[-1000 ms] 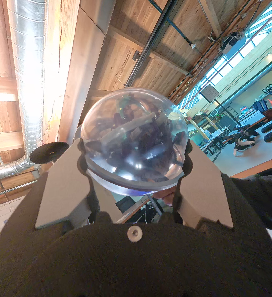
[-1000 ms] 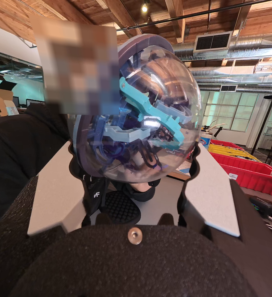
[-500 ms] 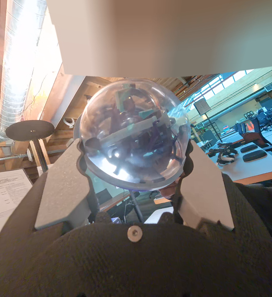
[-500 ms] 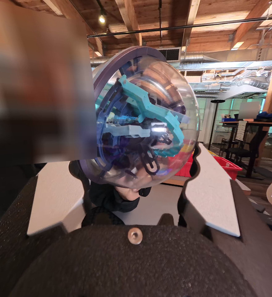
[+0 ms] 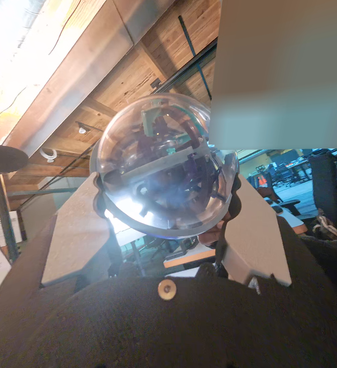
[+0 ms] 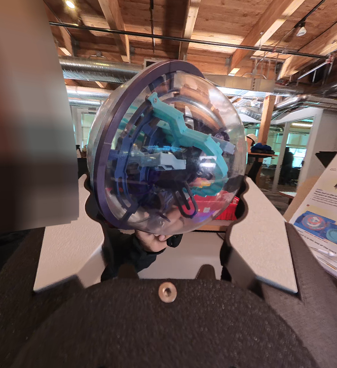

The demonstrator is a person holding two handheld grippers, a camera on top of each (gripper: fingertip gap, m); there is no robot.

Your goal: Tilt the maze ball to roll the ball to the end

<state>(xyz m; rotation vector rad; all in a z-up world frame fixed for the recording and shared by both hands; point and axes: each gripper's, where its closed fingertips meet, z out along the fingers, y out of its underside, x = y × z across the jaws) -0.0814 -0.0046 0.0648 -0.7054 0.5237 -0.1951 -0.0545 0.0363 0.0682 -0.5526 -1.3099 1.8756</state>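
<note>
Clear plastic maze ball [image 6: 163, 147] sits up in the air, pinched from both sides: left gripper [image 5: 164, 189] clamps one half, right gripper [image 6: 164, 191] clamps the other. Since half a second ago the dark seam ring [image 6: 111, 139] has swung further round, and the teal track [image 6: 185, 129] inside now arcs from upper left down to the right. Blue and grey tracks sit beneath it; the small ball itself I can't pick out. Red bin [image 6: 226, 207] shows through the shell, with the wooden ceiling [image 5: 123, 65] overhead.
</note>
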